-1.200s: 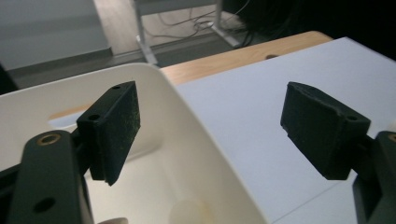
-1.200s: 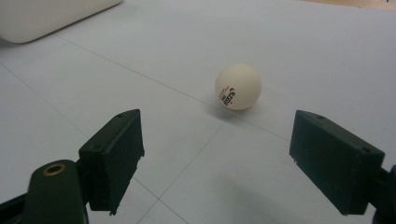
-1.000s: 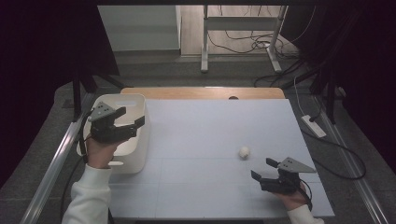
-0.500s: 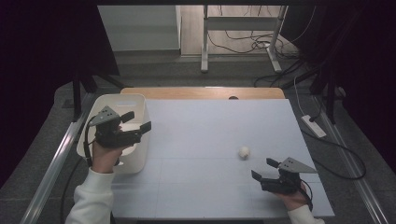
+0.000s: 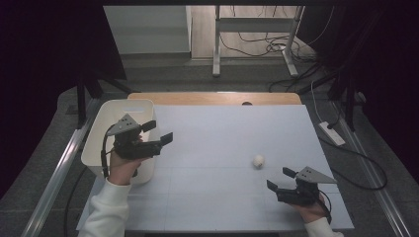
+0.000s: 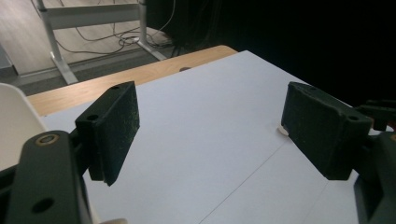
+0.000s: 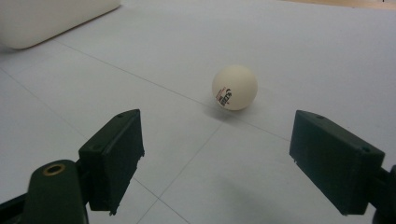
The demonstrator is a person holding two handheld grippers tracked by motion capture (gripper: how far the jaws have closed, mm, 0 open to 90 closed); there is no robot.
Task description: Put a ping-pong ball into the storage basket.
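A small white ball (image 5: pixel 258 160) lies on the pale mat (image 5: pixel 217 143), right of the middle. My right gripper (image 5: pixel 279 178) rests low at the front right, a short way in front of the ball, open with nothing between its jaws. In the right gripper view the ball (image 7: pixel 234 87), with small print on it, sits just beyond the open right gripper (image 7: pixel 224 158). My left gripper (image 5: pixel 159 132) is held above the right rim of a white bin (image 5: pixel 114 106), open and empty, pointing across the mat. In the left gripper view the left gripper (image 6: pixel 212 126) half hides the ball (image 6: pixel 282 130) behind one jaw.
The bin (image 6: pixel 14 116) stands at the table's left edge. A strip of wooden tabletop (image 5: pixel 212 98) shows behind the mat. On the floor beyond are a metal frame (image 5: pixel 217 44), cables and a power strip (image 5: pixel 332 133) at the right.
My left gripper has moved right, from over the bin to its right rim and the mat's edge, jaws still apart. The right gripper and the ball have stayed put.
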